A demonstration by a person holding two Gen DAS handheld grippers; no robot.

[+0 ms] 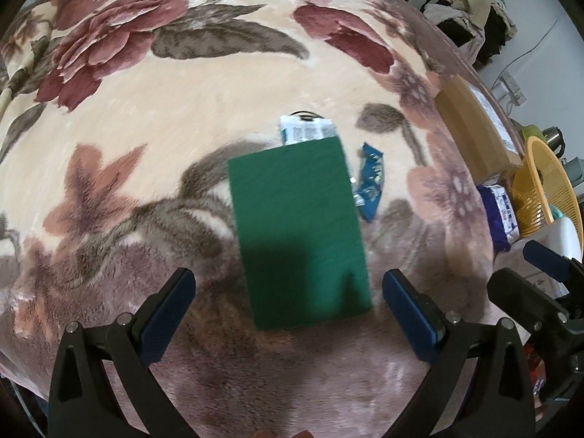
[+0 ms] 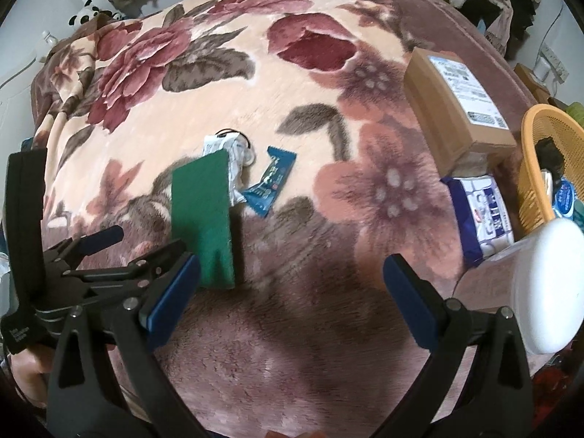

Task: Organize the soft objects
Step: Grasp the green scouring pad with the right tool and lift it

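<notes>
1. The green pad (image 1: 297, 233) lies flat on the floral blanket (image 1: 182, 116), near you and between the two fingers of your left gripper (image 1: 288, 314); in the left wrist view nothing touches it.
2. Your left gripper hangs over the pad with its jaws spread wide, blue pads (image 1: 166, 314) well clear of the green edges on both sides.
3. Your right gripper (image 2: 292, 303) is also spread apart and holds nothing; under it is only bare blanket, to the right of the green pad (image 2: 202, 219).
4. Just beyond the far edge of the pad sits a white and blue packet (image 1: 306, 129), partly tucked under it, with a thin black loop (image 2: 233, 133) at its far side.
5. A blue wrapper (image 2: 270, 186) lies just right of the pad, on the blanket.
6. Farther right, at the blanket's edge, a cardboard box (image 2: 452, 106) rests with a printed label on top.
7. Near that box are a purple and white pack (image 2: 481, 215) and an orange basket (image 2: 544, 168), with a white round-topped container (image 2: 544, 284) nearest you.
8. Clothes (image 1: 471, 11) are heaped at the far right.
</notes>
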